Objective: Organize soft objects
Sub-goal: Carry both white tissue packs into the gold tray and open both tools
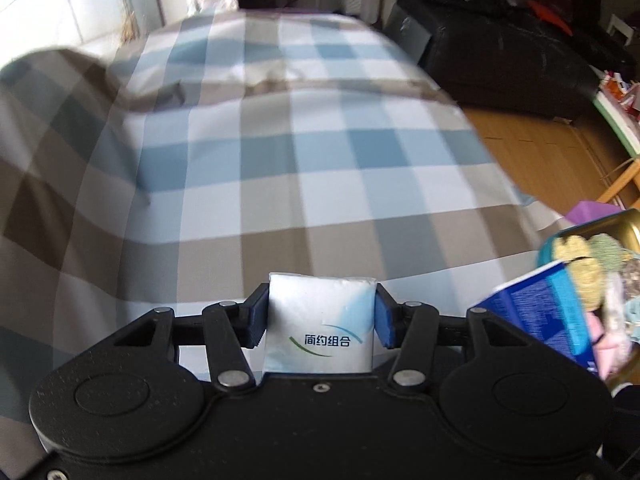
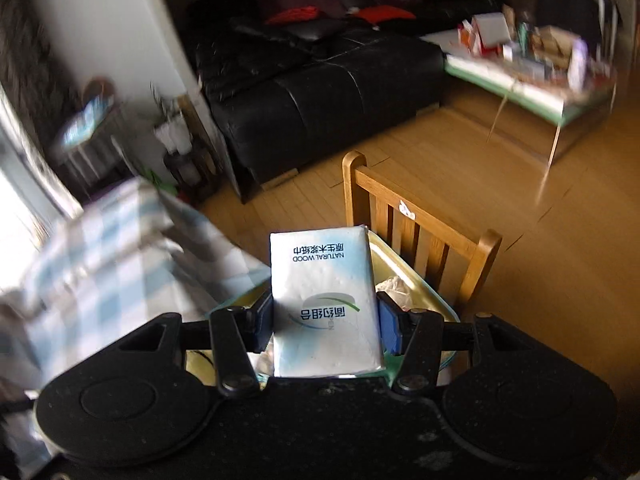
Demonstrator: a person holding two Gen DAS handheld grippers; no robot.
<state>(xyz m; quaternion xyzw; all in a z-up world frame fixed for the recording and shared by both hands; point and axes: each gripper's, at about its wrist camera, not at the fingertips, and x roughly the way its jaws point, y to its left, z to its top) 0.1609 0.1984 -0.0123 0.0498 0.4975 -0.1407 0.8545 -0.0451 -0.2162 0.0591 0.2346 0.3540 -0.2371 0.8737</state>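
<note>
Left wrist view shows your left claw (image 1: 320, 318) clamped on a white tissue pack (image 1: 320, 324), its blue pads pressing the pack's two sides. Blue Chinese print and a curved green and blue line mark the pack's face. Beyond it spreads a checked cloth (image 1: 260, 152) in blue, white and brown squares, rumpled into a ridge farther back. At the right edge sits a gold-lined tin (image 1: 624, 228) with a teal rim, holding knitted soft items (image 1: 588, 264) in yellow and green, something pink below them, and a blue carton (image 1: 548, 312) leaning at its near side. A black leather sofa (image 1: 512, 52) stands on the wooden floor (image 1: 540, 152) behind.

Right wrist view shows your right claw (image 2: 326, 320) gripping a second white tissue pack (image 2: 326, 300), printed "NATURAL WOOD" upside down, with its pads tight on both long sides. The pack hangs over the same gold-lined tin (image 2: 404, 276), where crumpled pale material (image 2: 396, 288) lies just right of it. The checked cloth (image 2: 108, 256) fills the left, blurred. A wooden chair (image 2: 416, 232) stands just behind the tin. Farther off are the black sofa (image 2: 320, 92) with red cushions (image 2: 296, 14), and a green-edged worktop (image 2: 520, 88) crowded with blurred boxes.
</note>
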